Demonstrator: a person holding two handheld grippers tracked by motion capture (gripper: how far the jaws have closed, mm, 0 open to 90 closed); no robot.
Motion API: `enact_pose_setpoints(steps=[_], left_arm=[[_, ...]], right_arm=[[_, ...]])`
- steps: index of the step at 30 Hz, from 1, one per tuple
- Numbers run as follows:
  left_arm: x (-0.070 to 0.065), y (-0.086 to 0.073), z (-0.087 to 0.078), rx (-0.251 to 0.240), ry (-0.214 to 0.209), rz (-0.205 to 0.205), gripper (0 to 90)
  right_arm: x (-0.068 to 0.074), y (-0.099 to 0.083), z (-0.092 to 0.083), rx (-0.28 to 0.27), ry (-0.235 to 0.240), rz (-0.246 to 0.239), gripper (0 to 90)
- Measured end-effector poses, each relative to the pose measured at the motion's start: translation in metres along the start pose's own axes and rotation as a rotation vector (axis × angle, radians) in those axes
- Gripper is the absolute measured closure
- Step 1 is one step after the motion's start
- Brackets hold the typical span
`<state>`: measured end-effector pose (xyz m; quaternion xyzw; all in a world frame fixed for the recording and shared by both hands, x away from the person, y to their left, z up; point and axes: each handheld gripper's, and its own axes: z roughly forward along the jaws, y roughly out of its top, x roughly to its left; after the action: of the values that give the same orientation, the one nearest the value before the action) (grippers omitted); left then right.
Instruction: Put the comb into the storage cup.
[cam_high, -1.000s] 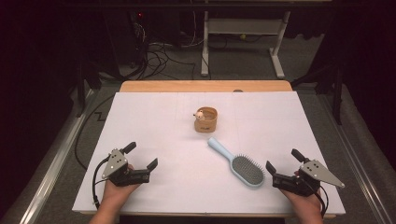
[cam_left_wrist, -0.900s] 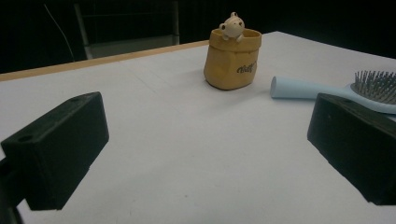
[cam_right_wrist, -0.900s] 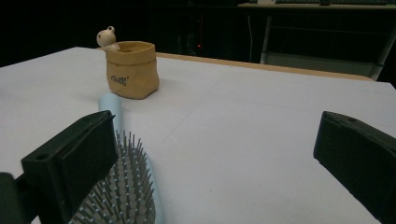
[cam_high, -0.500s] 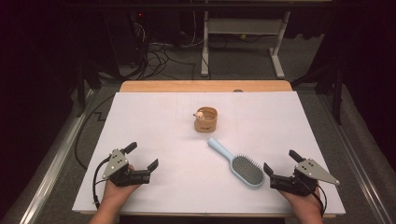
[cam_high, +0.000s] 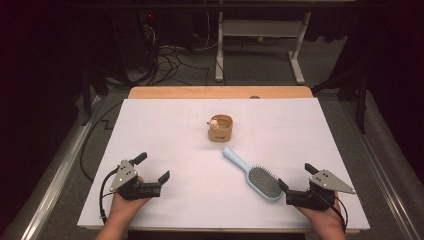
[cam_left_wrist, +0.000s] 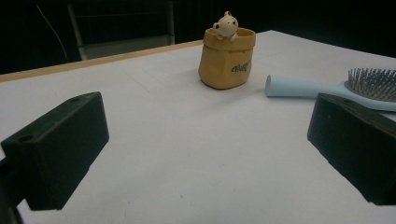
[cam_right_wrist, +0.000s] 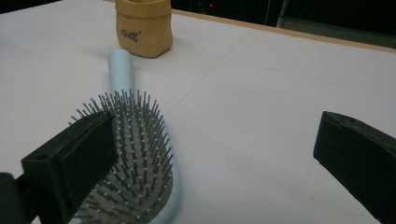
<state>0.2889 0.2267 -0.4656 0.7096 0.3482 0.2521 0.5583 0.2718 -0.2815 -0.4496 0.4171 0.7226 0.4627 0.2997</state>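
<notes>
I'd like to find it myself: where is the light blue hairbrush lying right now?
In the high view the light blue plastic hairbrush lies bristles-up on the white table, right of centre, between the small tan pouch-shaped pot and the right hand-held gripper.

On my table (cam_high: 165, 130): a small pot (cam_high: 220, 128) is sitting at centre, toward the far side. A hairbrush (cam_high: 253, 174) is lying just in front of it and to its right, handle toward the pot, head toward my right gripper (cam_high: 296, 182). My left gripper (cam_high: 153, 167) is resting near-left, well apart from both.
</notes>
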Motion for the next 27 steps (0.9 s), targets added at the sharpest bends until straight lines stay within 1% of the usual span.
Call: enact_pose_setpoints(steps=[6,7,8,12,17,24,25,27], left_arm=[[0.000,0.000,0.000,0.000,-0.002,0.001,0.0],[0.000,0.000,0.000,0.001,-0.003,0.001,0.0],[0.000,0.000,0.000,0.002,-0.003,0.002,0.0],[0.000,0.000,0.000,0.004,-0.004,0.001,0.0],[0.000,0.000,0.000,0.004,-0.005,0.002,0.0],[0.000,0.000,0.000,0.005,-0.007,0.002,0.0],[0.000,0.000,0.000,0.005,-0.007,0.002,0.0],[0.000,0.000,0.000,0.005,-0.007,0.002,0.0]], right_arm=[[0.001,-0.001,0.003,0.056,0.018,-0.004,0.2],[0.001,-0.001,0.003,0.056,0.018,-0.004,0.2],[0.002,-0.002,0.005,0.073,0.025,-0.010,0.2],[0.003,-0.002,0.006,0.094,0.038,-0.017,0.2],[0.004,-0.002,0.006,0.107,0.051,-0.022,0.2],[0.008,0.000,0.003,0.099,0.071,-0.028,0.2],[0.011,0.002,0.002,0.100,0.084,-0.030,0.2],[0.012,0.002,0.002,0.099,0.088,-0.032,0.2]])
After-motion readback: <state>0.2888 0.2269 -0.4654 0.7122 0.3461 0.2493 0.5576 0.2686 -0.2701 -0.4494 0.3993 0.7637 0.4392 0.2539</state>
